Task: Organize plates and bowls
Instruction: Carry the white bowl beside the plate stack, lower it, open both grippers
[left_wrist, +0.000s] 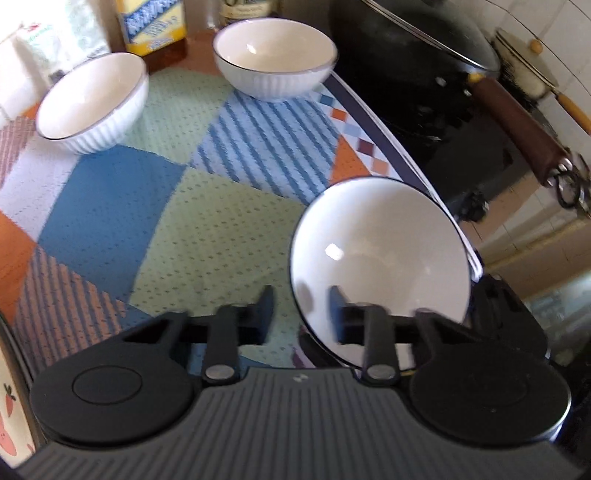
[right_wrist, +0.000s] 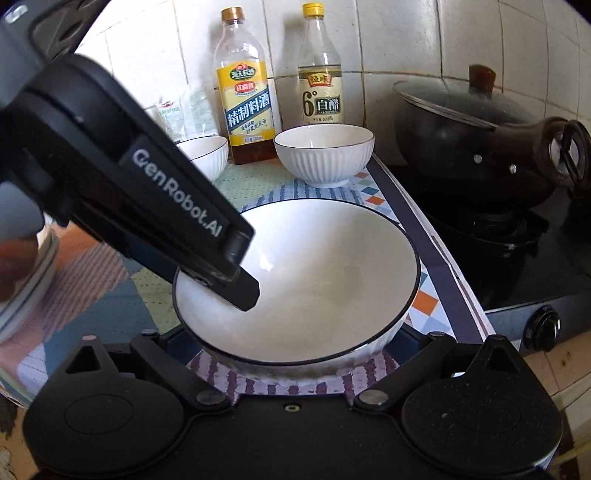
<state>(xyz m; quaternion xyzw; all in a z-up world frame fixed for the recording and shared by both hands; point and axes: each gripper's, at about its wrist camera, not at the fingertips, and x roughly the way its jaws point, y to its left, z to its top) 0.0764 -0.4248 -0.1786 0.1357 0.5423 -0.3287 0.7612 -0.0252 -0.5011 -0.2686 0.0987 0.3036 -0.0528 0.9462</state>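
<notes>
Right gripper (right_wrist: 291, 336) filled the bottom of its own view, its fingers (right_wrist: 147, 338) spread wide to either side of the large white bowl's (right_wrist: 325, 266) foot, released and clear of it. A patchwork mat (left_wrist: 147, 206) of blue, green, orange and striped patches covered the worktop (right_wrist: 85, 236). To the right of the mat's edge sat a dark stove (right_wrist: 517, 236) carrying a black wok (right_wrist: 461, 147) under a glass lid, its brown handle reaching toward the cameras.

The large bowl, dark-rimmed and empty, rested on the mat near that right edge, just ahead of the right gripper. The left gripper (left_wrist: 301, 314) came down steeply over the bowl's left rim, one finger (left_wrist: 266, 314) outside the wall and the other inside the bowl. The fingers stood close together astride the rim. In the blurred left wrist view a sliver of mat showed on one side of the rim and a sliver of white on the other, so whether the pads actually pressed the wall could not be told.

Two smaller ribbed white bowls stood at the back of the mat, well apart from the large one: one (right_wrist: 325, 155) toward the stove, one (right_wrist: 207, 155) further left. Behind them, against the tiled wall, stood a cooking wine bottle (right_wrist: 245, 96) and a white vinegar bottle (right_wrist: 321, 85), both yellow-capped.
</notes>
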